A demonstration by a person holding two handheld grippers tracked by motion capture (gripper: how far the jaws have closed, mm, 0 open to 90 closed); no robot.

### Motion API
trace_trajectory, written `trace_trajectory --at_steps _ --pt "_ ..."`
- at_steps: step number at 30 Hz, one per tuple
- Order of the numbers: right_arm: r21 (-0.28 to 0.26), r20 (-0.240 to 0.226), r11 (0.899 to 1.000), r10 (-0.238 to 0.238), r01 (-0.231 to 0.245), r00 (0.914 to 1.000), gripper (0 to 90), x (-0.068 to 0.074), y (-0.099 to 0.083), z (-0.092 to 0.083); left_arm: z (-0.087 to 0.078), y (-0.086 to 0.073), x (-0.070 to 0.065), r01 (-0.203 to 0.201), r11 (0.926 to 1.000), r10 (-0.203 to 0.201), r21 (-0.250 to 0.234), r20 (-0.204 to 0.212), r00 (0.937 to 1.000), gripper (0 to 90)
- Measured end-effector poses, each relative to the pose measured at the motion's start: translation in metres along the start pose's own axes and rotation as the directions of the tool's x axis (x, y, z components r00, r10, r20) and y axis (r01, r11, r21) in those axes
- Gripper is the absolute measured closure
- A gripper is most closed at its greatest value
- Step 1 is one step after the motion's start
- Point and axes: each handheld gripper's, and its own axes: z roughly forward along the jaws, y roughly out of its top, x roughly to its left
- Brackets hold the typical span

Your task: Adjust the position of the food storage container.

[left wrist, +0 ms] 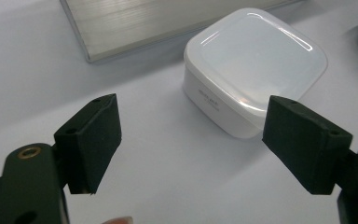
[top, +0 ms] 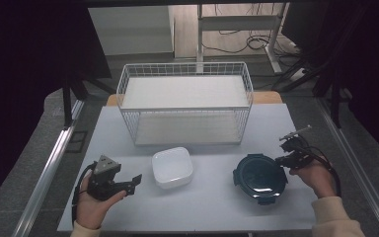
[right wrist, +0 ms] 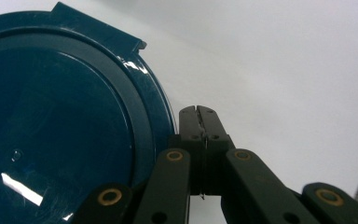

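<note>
Left claw (top: 134,180): held low over the table's near left part; its 2 black jaws stood wide apart with nothing between them, pointing toward the white container.
Left claw, own view (left wrist: 191,135): the 2 pads framed bare table, with the white container beyond the gap and closer to the right-hand pad, not touching either.
Right claw (top: 282,159): held at the right of the table; its 2 jaws were pressed together, gripping nothing.
Right claw, own view (right wrist: 199,116): the closed tips lay just beside the rim of the blue container, at its right edge; whether they touched it could not be told.
White container (top: 172,167): square with rounded corners, lid on, standing on the table near the middle, just in front of the wire basket.
Blue container (top: 259,177): round, dark blue, lidded, with clip tabs at its rim, standing on the table to the right of the white container and well apart from it.
Wire basket (top: 185,69): white, 2-tiered, at the far side of the table, behind both containers.
Table (top: 212,207): pale, flat surface carrying all 3 items.
</note>
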Motion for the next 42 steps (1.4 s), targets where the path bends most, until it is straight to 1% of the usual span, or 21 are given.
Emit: trace_trajectory --at_steps 6,11,15,18,21,26,28,29,36,42 --pt "0.001 -0.036 1.000 -0.025 0.025 0.9991 90.0 0.016 0.000 0.001 0.000 0.000 0.000 0.013 0.9999 -0.013 -0.001 0.011 0.9999 19.2" --pt "0.000 -0.056 0.999 -0.033 0.033 0.9979 90.0 0.027 0.000 0.002 -0.003 0.002 -0.001 0.007 0.9999 -0.007 -0.011 0.018 0.9998 19.2" --pt "-0.003 -0.082 0.999 -0.052 0.052 0.9953 90.0 0.036 0.000 0.003 -0.003 0.003 -0.001 0.014 0.9998 -0.014 -0.016 0.022 0.9997 19.2" --pt "-0.008 -0.093 0.998 -0.065 0.065 0.9935 90.0 0.043 0.001 0.004 -0.002 0.003 0.000 0.018 0.9998 -0.018 -0.013 0.026 0.9995 19.2" --pt "-0.010 -0.106 0.997 -0.078 0.078 0.9913 90.0 0.051 0.002 0.005 -0.001 0.003 -0.002 0.013 0.9999 -0.013 -0.009 0.030 0.9995 19.2" --pt "-0.023 -0.143 0.994 -0.109 0.106 0.9837 90.0 0.064 0.001 0.006 -0.001 0.004 -0.003 0.010 0.9999 -0.010 -0.010 0.033 0.9994 19.2" --pt "-0.027 -0.152 0.993 -0.116 0.113 0.9816 90.0 0.069 0.001 0.006 -0.001 0.003 -0.003 0.012 0.9999 -0.011 -0.009 0.033 0.9994 19.2" --pt "-0.033 -0.165 0.992 -0.123 0.119 0.9786 90.0 0.074 0.001 0.007 0.000 0.003 -0.003 0.012 0.9999 -0.012 -0.008 0.033 0.9994 19.2" --pt "-0.045 -0.185 0.990 -0.138 0.132 0.9729 90.0 0.081 0.002 0.009 0.000 0.004 -0.005 0.002 1.0000 -0.002 -0.006 0.037 0.9993 19.2" --pt "-0.071 -0.206 0.988 -0.150 0.138 0.9670 90.0 0.090 0.002 0.012 0.002 0.005 -0.007 0.000 1.0000 0.000 -0.001 0.040 0.9992 19.2"
